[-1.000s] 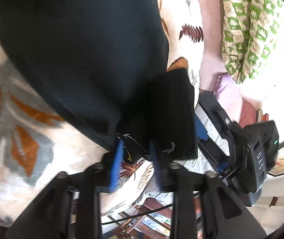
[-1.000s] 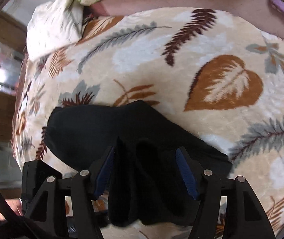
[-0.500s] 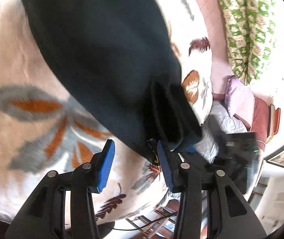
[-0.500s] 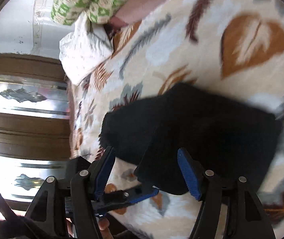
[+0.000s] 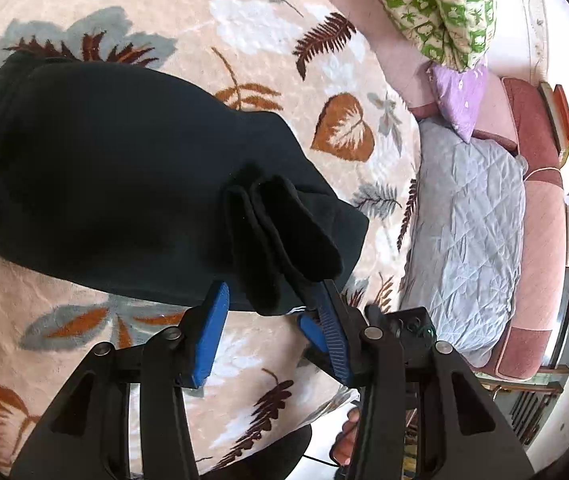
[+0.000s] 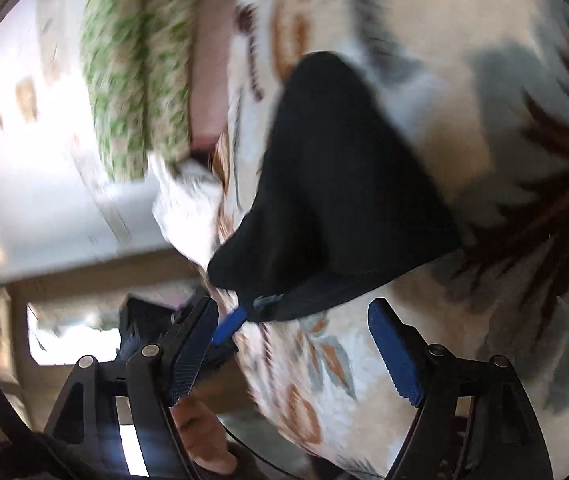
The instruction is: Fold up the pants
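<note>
The black pants (image 5: pixel 96 184) lie folded on the leaf-patterned blanket (image 5: pixel 244 32). A thick folded edge (image 5: pixel 280 240) sticks up at their near right corner. My left gripper (image 5: pixel 268 320) is open, with that folded edge just in front of its jaws. In the blurred right wrist view the pants (image 6: pixel 336 184) lie ahead and my right gripper (image 6: pixel 296 344) is open and empty, clear of the cloth. The left gripper's blue fingertip (image 6: pixel 230 324) shows at the pants' near corner.
A green patterned quilt (image 5: pixel 440 4) and a purple pillow (image 5: pixel 460 96) lie at the far right of the bed. A grey quilted pad (image 5: pixel 468 236) covers a pink sofa (image 5: pixel 536 216) beside the bed. The bed's near edge is just below the grippers.
Both grippers let go of the pants and drew back. The left jaws opened wider. The right gripper swung away fast, and its view is blurred.
</note>
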Demonstrator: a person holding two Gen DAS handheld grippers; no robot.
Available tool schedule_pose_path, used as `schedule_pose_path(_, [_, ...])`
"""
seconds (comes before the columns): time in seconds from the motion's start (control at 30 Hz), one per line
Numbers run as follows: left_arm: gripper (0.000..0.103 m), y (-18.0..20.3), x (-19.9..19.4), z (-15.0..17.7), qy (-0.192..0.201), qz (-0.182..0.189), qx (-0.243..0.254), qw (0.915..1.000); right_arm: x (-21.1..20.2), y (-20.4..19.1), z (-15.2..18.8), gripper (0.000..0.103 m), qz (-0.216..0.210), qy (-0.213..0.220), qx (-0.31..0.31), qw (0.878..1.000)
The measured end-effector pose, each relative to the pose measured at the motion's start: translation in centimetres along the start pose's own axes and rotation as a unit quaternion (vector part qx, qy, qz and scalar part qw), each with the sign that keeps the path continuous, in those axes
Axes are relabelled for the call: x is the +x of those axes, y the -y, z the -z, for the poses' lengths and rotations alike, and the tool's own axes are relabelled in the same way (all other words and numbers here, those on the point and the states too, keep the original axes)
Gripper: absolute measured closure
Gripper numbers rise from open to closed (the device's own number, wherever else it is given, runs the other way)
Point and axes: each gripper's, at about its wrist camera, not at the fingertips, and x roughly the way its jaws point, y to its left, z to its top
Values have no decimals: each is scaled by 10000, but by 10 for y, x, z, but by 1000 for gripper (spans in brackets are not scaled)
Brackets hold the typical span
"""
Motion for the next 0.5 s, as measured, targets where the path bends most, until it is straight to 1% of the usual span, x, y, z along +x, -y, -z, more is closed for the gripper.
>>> schedule_pose_path(0.07, [59, -1, 5, -3, -43, 15, 26, 10000, 2, 8, -4, 23, -319, 289, 216, 9988])
schedule_pose_path(0.1, [59, -1, 7, -4, -58, 19, 47, 10000, 5, 9, -6, 23, -440, 352, 251, 9981])
schedule_pose_path(0.13, [59, 1, 11, -7, -74, 9, 47, 10000, 5, 11, -6, 23, -466, 466, 299, 9974])
schedule_pose_path(0.2, [59, 1, 15, -10, -28, 142, 6, 9999, 6, 15, -4, 23, -586, 766, 508, 9940])
schedule_pose_path(0.27, [59, 3, 17, -13, 6, 167, 7, 9999, 4, 20, -2, 23, -748, 1072, 753, 9886])
schedule_pose_path(0.33, [59, 3, 21, -14, -44, 214, -15, 9998, 2, 26, -2, 23, -830, 1217, 950, 9845])
schedule_pose_path(0.37, [59, 1, 18, -12, -31, 349, -100, 9993, 0, 28, -1, 23, -874, 1298, 1029, 9823])
schedule_pose_path(0.4, [59, 1, 13, -10, 42, 508, -123, 9986, -1, 30, -1, 23, -905, 1362, 1111, 9803])
schedule_pose_path(0.43, [59, 1, 4, -7, 220, 702, -117, 9972, -1, 31, 0, 23, -949, 1409, 1172, 9785])
schedule_pose_path(0.47, [59, 2, -3, -4, 389, 767, -69, 9963, -3, 33, 2, 23, -975, 1423, 1199, 9777])
schedule_pose_path(0.5, [55, 5, -11, -2, 562, 718, 49, 9958, -2, 32, 2, 23, -1006, 1440, 1210, 9770])
